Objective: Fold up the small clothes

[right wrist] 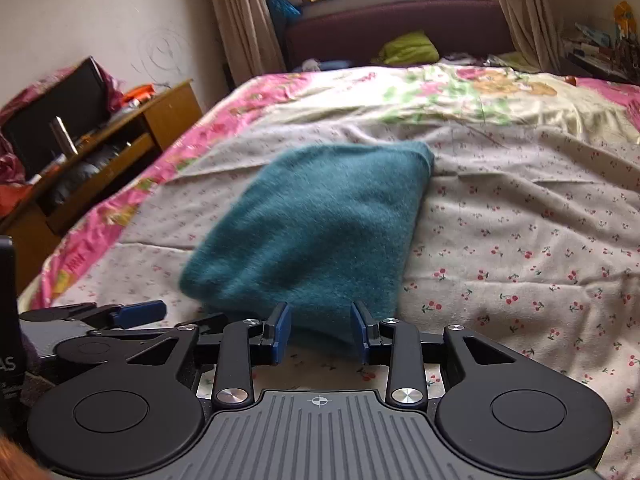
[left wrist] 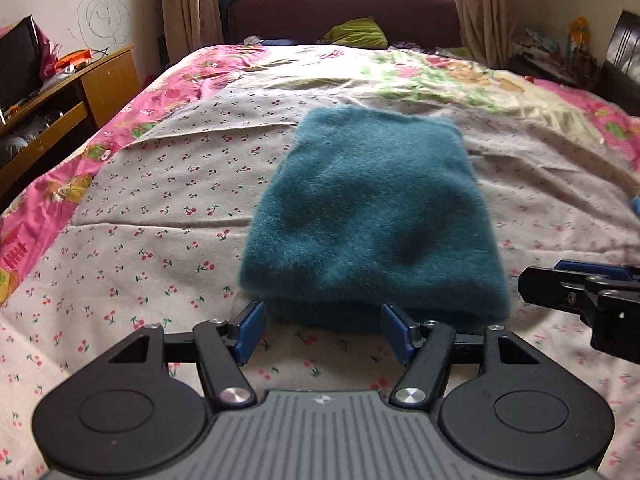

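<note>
Left claw [left wrist: 323, 330] and right claw [right wrist: 320, 332] side by side, angled down, both parted and empty, just short of the folded teal garment [left wrist: 372, 216]

Before you: teal garment [left wrist: 372, 216], folded, thick fuzzy knit with a matt, brushed nap. Bed sheet [left wrist: 160, 184], thin printed cotton, matt and creased. Your left gripper [left wrist: 324, 330] and right gripper [right wrist: 320, 332]: matt black plastic arms, smooth blue pads, shiny metal rivets, ribbed grey housing. Side cabinet [left wrist: 108, 80]: varnished wood, slightly glossy.
</note>
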### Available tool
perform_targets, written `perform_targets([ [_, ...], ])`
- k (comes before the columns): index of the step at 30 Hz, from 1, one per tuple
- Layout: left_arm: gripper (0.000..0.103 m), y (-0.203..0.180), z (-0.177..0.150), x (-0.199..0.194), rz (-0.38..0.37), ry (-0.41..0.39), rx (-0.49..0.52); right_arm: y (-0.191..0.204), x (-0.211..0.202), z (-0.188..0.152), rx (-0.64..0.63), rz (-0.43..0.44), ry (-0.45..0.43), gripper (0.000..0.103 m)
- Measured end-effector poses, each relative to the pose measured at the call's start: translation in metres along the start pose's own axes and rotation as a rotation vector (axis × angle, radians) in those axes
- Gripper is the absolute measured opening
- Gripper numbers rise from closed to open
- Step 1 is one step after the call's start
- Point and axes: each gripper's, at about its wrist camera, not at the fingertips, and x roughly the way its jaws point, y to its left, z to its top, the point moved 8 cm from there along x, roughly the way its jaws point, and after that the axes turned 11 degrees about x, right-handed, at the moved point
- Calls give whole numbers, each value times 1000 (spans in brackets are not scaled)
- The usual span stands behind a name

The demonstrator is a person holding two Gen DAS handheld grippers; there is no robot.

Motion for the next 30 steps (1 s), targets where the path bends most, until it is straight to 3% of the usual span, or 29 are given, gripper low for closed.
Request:
perform_targets([
  [2,79,-1,0,-8,-3,-9,-5,0,-3,-3,-17,-29,-6,46],
  [6,83,-8,-6,-13,1,0,-11,-6,2,-16,-47,-75,21,46],
  [15,84,-32,-27,-1,11,71,19,-26,11,-37,-3,-89,59,46],
  [30,84,-38,-38,8,34,105,34,-34,22,-54,23,-87,90,46],
])
